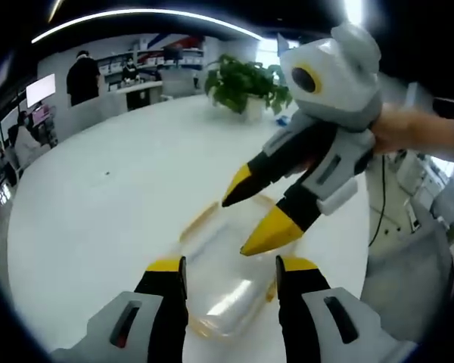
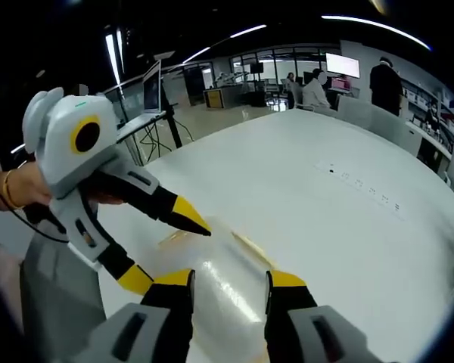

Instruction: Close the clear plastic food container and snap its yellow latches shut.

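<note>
**Light, slick box: press on the latches**

Your left gripper [image 1: 231, 272] and right gripper [image 2: 231, 283] hover parted and empty above the clear container [image 1: 227, 291] on the white table [image 1: 98, 204]. It's probably light and slippery; push its yellow latches [image 1: 199, 221].

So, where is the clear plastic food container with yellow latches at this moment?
The clear plastic food container lies on the white round table, between the open left gripper and open right gripper, far from the green potted plant.
</note>
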Tool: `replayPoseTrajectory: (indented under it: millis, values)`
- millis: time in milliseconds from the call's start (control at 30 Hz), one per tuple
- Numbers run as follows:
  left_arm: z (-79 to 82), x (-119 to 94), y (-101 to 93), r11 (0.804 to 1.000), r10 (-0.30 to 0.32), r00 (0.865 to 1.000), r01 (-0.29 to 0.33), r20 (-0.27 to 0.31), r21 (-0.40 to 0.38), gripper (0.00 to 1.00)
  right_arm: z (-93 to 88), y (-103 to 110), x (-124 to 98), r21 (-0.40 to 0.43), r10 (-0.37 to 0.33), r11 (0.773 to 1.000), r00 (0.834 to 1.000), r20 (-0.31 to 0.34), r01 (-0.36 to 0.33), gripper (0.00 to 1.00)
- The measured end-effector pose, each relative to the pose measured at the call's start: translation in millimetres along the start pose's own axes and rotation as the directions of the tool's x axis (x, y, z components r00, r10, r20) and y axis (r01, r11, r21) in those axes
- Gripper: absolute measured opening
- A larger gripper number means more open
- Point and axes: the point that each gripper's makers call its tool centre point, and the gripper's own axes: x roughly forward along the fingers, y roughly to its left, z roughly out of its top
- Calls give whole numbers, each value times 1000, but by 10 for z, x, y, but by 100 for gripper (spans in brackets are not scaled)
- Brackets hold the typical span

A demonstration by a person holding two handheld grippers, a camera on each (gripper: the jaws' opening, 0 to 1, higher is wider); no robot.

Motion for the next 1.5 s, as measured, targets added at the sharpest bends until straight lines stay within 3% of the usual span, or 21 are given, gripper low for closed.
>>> replayPoseTrajectory:
  millis: [400,1033,1267,1367,1433,1467,1500]
  values:
    - [-76,3,162,999,34,999,-33,-38,27,44,-3,14,79,1,29,1000,999,-17,-29,33]
    - [-143,-8,-87,995,-52,997,57,-56,84,47,40,21,97,-11,34,999,999,-23,-34,34]
    - [-168,14,-221,973,-86,994,98,-65,207,48,44,32,109,-26,40,999,999,-32,-41,34]
    - [-166,44,-282,964,-111,992,122,-61,236,48,56,42,113,-31,44,998,998,-34,-45,34]
    - [-213,84,-302,968,-129,990,140,-65,210,48,65,46,118,-35,46,998,998,-35,-47,34]
    - [-120,115,-282,961,-123,992,121,-7,247,47,68,46,119,-37,45,998,998,-36,-46,34]
    - [-187,87,-285,968,-117,992,124,-43,220,47,73,44,119,-38,45,998,998,-34,-46,34]
